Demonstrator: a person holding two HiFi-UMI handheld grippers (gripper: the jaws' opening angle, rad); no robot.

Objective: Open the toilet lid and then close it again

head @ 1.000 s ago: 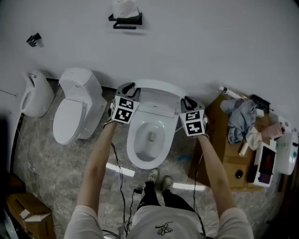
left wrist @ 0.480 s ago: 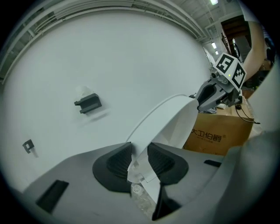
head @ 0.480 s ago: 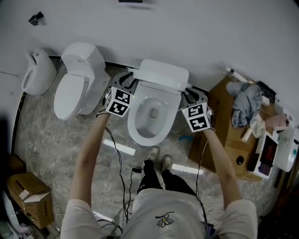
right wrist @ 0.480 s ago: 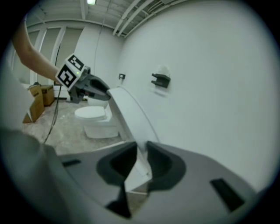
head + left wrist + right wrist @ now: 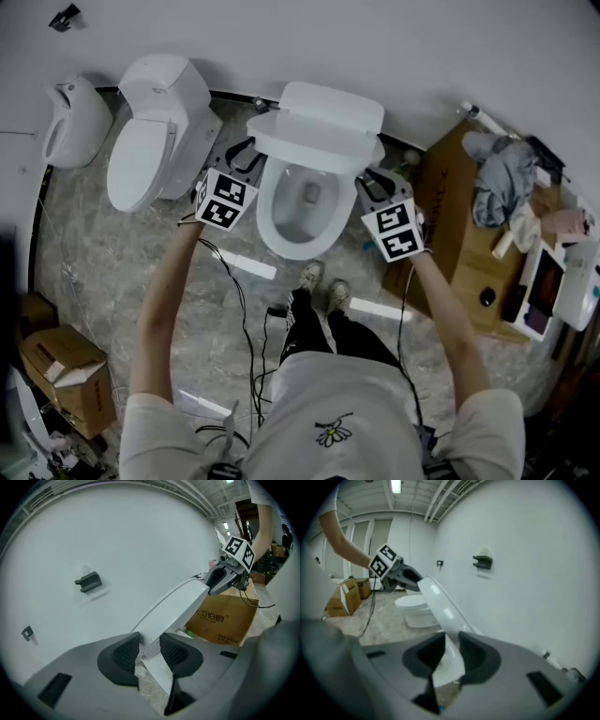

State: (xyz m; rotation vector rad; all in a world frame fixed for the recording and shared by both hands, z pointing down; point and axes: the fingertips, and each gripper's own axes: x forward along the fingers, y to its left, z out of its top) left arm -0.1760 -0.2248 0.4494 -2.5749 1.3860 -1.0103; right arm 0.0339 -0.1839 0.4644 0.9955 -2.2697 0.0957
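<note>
White, glossy toilet lid [image 5: 319, 127] — thin-edged — slanted above the bowl [image 5: 300, 251].

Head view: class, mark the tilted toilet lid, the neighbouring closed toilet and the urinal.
toilet lid [image 5: 319, 141], head view, middle of its top face.
closed toilet [image 5: 139, 178], head view, on its shut lid.
urinal [image 5: 73, 127], head view, its white body.
</note>
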